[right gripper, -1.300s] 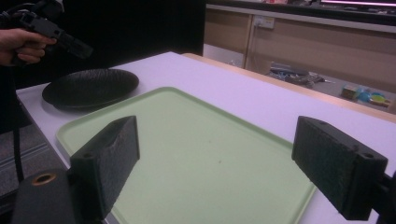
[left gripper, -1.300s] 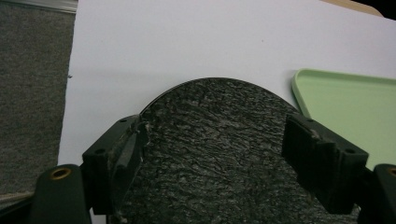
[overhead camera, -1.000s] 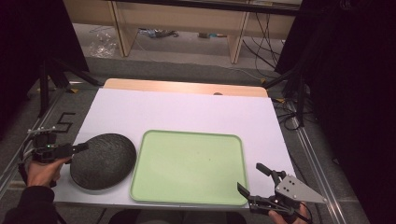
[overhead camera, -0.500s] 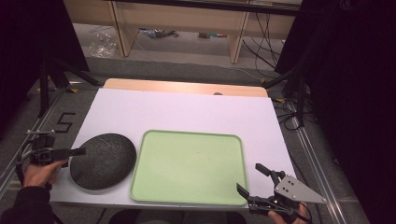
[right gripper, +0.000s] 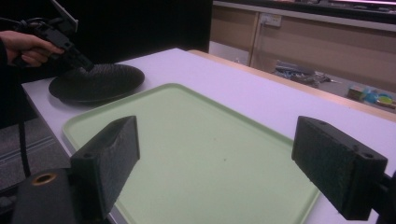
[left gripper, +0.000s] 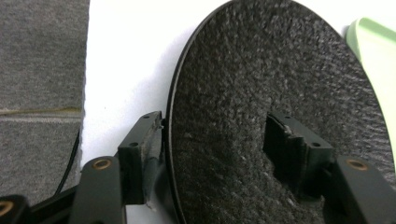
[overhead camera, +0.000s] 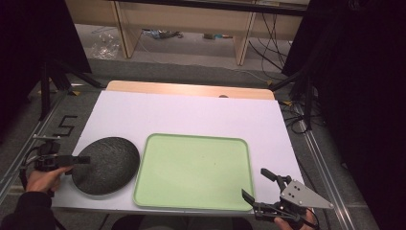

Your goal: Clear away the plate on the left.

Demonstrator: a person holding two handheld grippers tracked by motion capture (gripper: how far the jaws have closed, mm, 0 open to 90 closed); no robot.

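**One dark plate straddled at its rim by our left gripper**

One black, rough-textured plate (overhead camera: 106, 165) lies on the white table (overhead camera: 191, 115), near its front left corner, just beside the left edge of a pale green tray (overhead camera: 194, 172). We see the plate's rim running between the jaws in the left gripper view: one jaw sits outside the rim and under it, the other rests over the plate's pebbled inner surface (left gripper: 280, 93). Our left gripper (overhead camera: 76, 160) comes in from the table's left edge, held in a hand (overhead camera: 43, 178), and its jaws have just been closing around the rim; we cannot tell whether the pads already press on it.

Further out, our right gripper (overhead camera: 258, 187) hovers at the tray's front right corner with its jaws wide apart and nothing between them. In the right gripper view the tray (right gripper: 196, 154) stretches ahead, bare, with the plate (right gripper: 98, 81) and the left gripper (right gripper: 70, 46) beyond its far corner.
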